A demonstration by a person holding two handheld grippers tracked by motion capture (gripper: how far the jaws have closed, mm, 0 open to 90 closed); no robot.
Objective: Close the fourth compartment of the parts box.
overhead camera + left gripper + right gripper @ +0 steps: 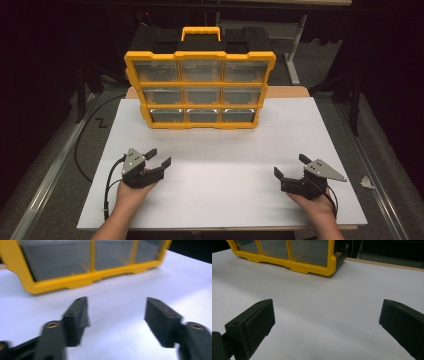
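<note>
A yellow-and-black organizer case (200, 82) with clear drawers in three rows stands upright at the back of the white board (220, 190). My left gripper (159, 156) rests low at the front left, held by a hand, its jaws apart with nothing between them. In the left gripper view, the left gripper (117, 302) faces the case's bottom row (75, 281). My right gripper (291, 165) sits at the front right, jaws wide and empty. The right gripper view has the right gripper (327, 307) pointing toward the case's right corner (307, 266).
A black cable (107, 187) trails from the left gripper off the board's left edge. A small white scrap (367, 182) lies on the grey floor to the right. Metal rails (45, 187) run along both sides of the table.
</note>
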